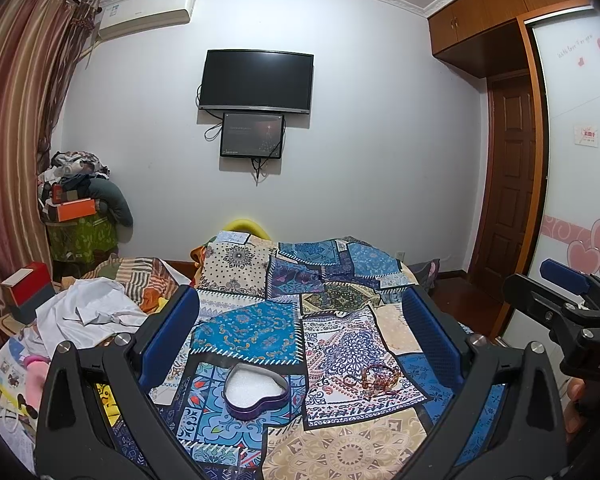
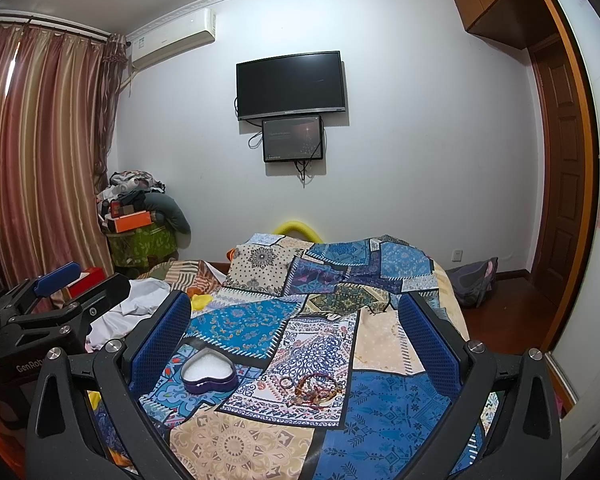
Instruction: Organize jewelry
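A purple heart-shaped tin (image 1: 256, 392) with white foam inside lies open on the patchwork bedspread (image 1: 340, 452); it also shows in the right wrist view (image 2: 209, 375). A small pile of bracelets and beaded jewelry (image 1: 376, 382) lies to its right, also in the right wrist view (image 2: 314, 390). My left gripper (image 1: 300, 328) is open and empty, held above the tin and the pile. My right gripper (image 2: 294, 332) is open and empty, above the jewelry. Each gripper shows at the edge of the other's view (image 1: 572, 304) (image 2: 52, 300).
White clothes (image 1: 88, 312) and boxes (image 1: 28, 292) lie left of the bed. A TV (image 1: 256, 82) hangs on the far wall. A wardrobe (image 1: 580, 160) and wooden door (image 1: 508, 184) stand at right, curtains (image 1: 16, 120) at left.
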The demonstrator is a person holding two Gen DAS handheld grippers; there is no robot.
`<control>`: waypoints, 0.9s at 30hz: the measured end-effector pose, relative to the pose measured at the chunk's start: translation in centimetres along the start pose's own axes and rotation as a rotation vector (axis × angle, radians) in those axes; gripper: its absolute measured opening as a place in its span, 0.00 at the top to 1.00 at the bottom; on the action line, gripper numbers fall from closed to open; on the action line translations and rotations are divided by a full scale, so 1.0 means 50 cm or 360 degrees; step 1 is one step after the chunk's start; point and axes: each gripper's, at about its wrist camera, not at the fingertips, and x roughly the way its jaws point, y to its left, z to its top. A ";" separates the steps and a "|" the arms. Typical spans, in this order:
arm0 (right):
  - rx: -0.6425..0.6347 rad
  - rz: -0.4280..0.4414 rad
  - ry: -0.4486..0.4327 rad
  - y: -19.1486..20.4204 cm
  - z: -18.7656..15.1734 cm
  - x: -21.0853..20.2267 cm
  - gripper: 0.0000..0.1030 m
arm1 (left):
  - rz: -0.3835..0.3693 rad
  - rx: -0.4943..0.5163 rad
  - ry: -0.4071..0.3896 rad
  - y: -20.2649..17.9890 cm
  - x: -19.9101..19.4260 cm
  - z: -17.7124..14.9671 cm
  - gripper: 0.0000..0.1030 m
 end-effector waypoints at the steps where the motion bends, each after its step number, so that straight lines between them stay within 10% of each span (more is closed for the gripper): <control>1: -0.0001 -0.0001 0.0000 0.000 0.000 0.000 0.00 | 0.0000 -0.0001 0.0002 0.000 0.000 0.000 0.01; 16: 0.0024 -0.0041 0.0080 -0.032 -0.031 0.047 0.00 | 0.0001 -0.0028 0.0113 0.001 0.061 -0.006 0.01; 27: 0.0048 -0.0213 0.0446 -0.119 -0.129 0.162 0.00 | -0.0093 -0.0110 0.0523 -0.005 0.230 -0.100 0.01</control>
